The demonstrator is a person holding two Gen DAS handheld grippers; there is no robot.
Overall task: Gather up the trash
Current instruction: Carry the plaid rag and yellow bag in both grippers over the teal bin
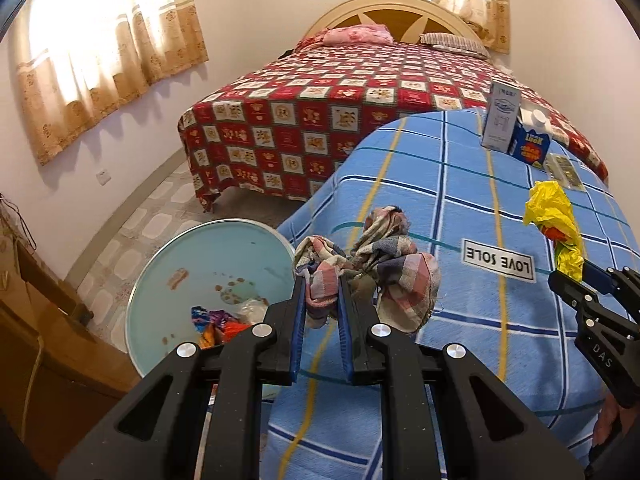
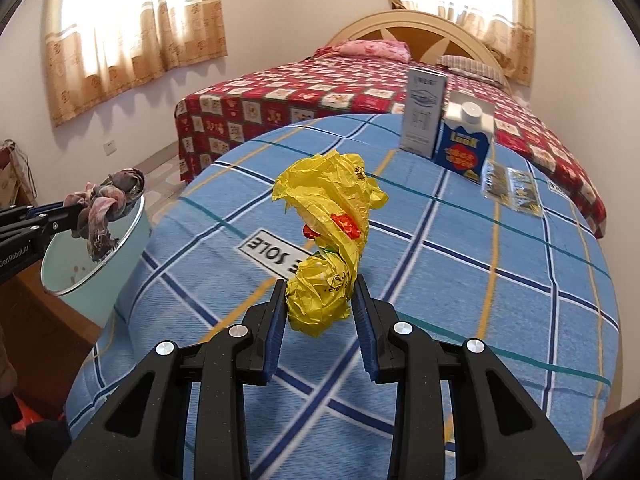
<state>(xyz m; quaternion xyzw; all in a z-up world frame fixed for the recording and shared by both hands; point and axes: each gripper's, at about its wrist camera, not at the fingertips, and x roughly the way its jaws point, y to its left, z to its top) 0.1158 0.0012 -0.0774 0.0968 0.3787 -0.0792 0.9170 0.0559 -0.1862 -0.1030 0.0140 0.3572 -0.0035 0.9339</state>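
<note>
My left gripper (image 1: 322,284) is shut on a crumpled plaid rag (image 1: 372,268) and holds it at the left edge of the blue checked bed cover, beside a pale blue trash bin (image 1: 192,256) that holds colourful wrappers (image 1: 218,320). In the right wrist view the rag (image 2: 110,204) hangs over the bin's rim (image 2: 132,220). My right gripper (image 2: 320,284) is shut on a crumpled yellow plastic bag (image 2: 328,240) and holds it above the cover. The bag also shows in the left wrist view (image 1: 554,220).
A tall white carton (image 2: 424,112), a blue carton with a white cap (image 2: 464,140) and a clear wrapper (image 2: 510,192) lie on the blue cover (image 2: 480,280) at the far right. A red checked bed (image 1: 320,108) stands behind. A wooden cabinet (image 1: 48,340) is left of the bin.
</note>
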